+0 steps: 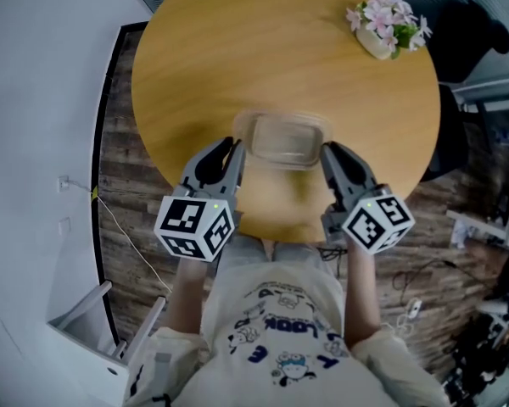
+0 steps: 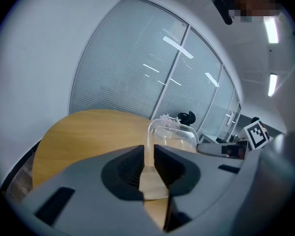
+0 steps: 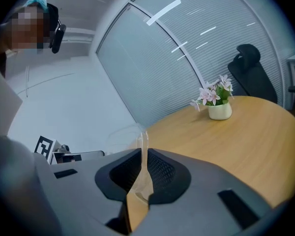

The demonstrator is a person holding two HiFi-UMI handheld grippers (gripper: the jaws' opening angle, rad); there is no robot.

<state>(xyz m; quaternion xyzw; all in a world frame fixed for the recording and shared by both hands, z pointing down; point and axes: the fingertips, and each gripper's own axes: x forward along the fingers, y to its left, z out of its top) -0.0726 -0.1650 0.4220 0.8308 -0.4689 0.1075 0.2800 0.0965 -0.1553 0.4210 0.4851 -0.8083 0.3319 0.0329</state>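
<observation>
A clear plastic container (image 1: pixel 283 140), empty, is held just above the round wooden table (image 1: pixel 220 49). My left gripper (image 1: pixel 235 149) is shut on its left rim, and my right gripper (image 1: pixel 329 151) is shut on its right rim. In the left gripper view the thin clear wall (image 2: pixel 151 146) is pinched between the jaws of the left gripper (image 2: pixel 151 162), with the container body (image 2: pixel 173 134) beyond. In the right gripper view the right gripper (image 3: pixel 143 167) clamps the clear rim (image 3: pixel 143 144) in the same way.
A small white pot of pink flowers (image 1: pixel 386 25) stands at the table's far right, and shows as the flower pot (image 3: pixel 217 101) in the right gripper view. A black office chair (image 3: pixel 250 75) sits behind it. Wood floor, cables (image 1: pixel 127 240) and a white stand (image 1: pixel 93 329) lie to the left.
</observation>
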